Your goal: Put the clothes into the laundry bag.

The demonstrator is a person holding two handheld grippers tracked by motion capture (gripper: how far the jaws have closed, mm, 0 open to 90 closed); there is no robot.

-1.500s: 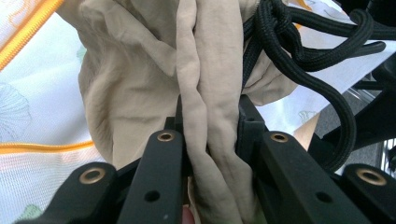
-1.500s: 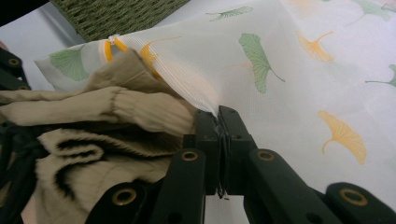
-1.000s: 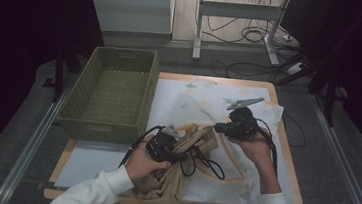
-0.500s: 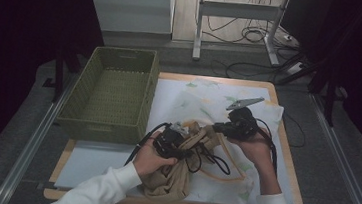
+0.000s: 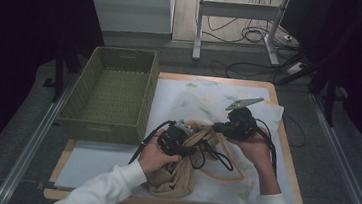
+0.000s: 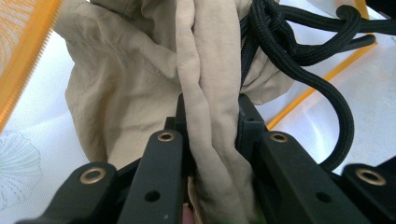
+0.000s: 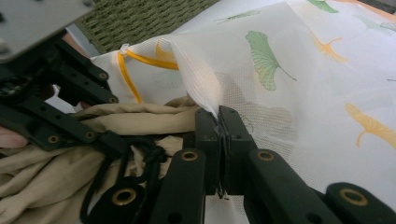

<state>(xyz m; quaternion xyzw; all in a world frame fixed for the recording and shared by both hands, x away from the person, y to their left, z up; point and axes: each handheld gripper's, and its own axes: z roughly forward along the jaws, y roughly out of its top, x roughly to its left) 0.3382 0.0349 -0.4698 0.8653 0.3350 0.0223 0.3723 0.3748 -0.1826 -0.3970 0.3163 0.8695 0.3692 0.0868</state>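
Note:
A beige garment (image 5: 177, 174) lies bunched at the table's front middle, partly inside a white mesh bag (image 5: 204, 101) printed with leaves and edged in orange. My left gripper (image 5: 182, 135) is shut on a thick fold of the beige garment (image 6: 210, 140). My right gripper (image 5: 216, 128) is shut on the thin edge of the mesh bag (image 7: 261, 74), holding it up over the cloth. A black cord (image 6: 299, 51) lies across the garment beside my left gripper (image 6: 210, 109). The right gripper (image 7: 218, 116) faces the left one, with the beige garment (image 7: 135, 119) between them.
An empty green woven basket (image 5: 114, 95) stands at the table's left, touching the white sheet. The wooden table edge (image 5: 288, 162) runs along the right. Beyond the table are a white panel, metal legs and floor cables (image 5: 255, 36).
The left gripper has carried the beige garment a little up and to the right, closer to the right gripper. The right gripper has held its place with the mesh edge.

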